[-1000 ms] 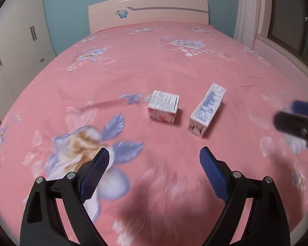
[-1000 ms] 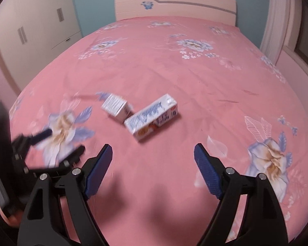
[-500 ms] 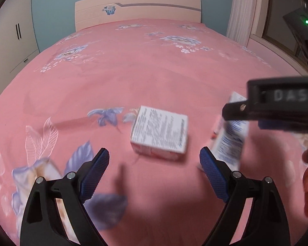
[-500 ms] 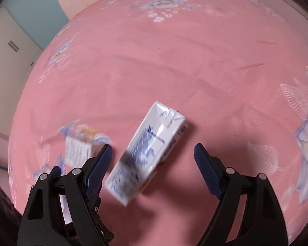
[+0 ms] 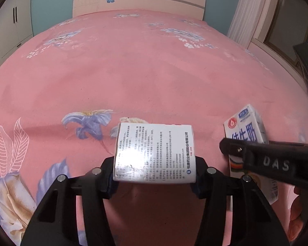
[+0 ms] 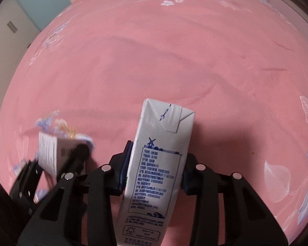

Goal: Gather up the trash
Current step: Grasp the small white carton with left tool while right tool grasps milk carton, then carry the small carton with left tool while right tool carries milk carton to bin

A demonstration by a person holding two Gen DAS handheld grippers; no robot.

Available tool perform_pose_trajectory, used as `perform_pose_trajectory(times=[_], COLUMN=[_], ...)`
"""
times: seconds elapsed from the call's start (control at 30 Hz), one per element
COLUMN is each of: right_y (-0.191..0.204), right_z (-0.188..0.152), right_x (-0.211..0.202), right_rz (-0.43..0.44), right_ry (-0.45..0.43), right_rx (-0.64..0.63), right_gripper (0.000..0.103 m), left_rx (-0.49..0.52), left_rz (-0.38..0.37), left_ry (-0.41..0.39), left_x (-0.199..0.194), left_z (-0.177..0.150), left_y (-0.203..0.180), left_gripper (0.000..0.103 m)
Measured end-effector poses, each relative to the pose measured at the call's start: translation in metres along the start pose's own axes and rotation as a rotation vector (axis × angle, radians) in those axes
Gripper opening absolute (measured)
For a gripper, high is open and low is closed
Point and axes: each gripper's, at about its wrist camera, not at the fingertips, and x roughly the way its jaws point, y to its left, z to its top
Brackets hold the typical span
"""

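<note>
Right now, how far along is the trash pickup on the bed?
Done: both claws have just closed on trash. In hand: the left claw clamps the small box; the right claw clamps the milk carton. Left: carrying both off the pink bedspread; no bin is in view.
</note>
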Motion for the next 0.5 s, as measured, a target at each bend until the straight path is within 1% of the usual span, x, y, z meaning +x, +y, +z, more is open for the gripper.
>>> perform_pose_trajectory(times=[0.1,0.17,0.27,0.37,0.43,0.5], right_y=[-0.007,-0.008,-0.012,-0.018,-0.022,-0.024], right_z=[-0.007,-0.018,-0.033,-0.049,-0.061,-0.071], right_x=[-0.01,-0.017,-0.036,-0.066,-0.089,-0.11], right_rz=[-0.003,-0.006,-0.011,0.005,0.02,0.031], right_ry=[-0.011,-0.02,-0.046,-0.083,-0.107,-0.128], right_rx=[-0.033,-0.073,-0.13,-0.17,-0.184,-0.205], right_gripper=[0.039,0.039,0.039,0.039,0.039,0.039], left_rx=[0.017,0.022,0.049,0.093,0.103,0.116], left_rz=[0.012,0.011,0.029,0.061,0.066,0.073], left_ry=[-0.007,-0.011,-0.02,-0.049,-0.074,-0.116], left_x=[-0.009,-0.017,-0.041,-0.078,-0.105,-0.139], left_z=[-0.004,-0.006,-0.013,-0.021,-0.024,-0.029], left_y=[-0.006,-0.008,-0.017,-0.03,-0.036,-0.044], left_gripper=[0.056,0.056,0.056,0.056,0.056,0.056])
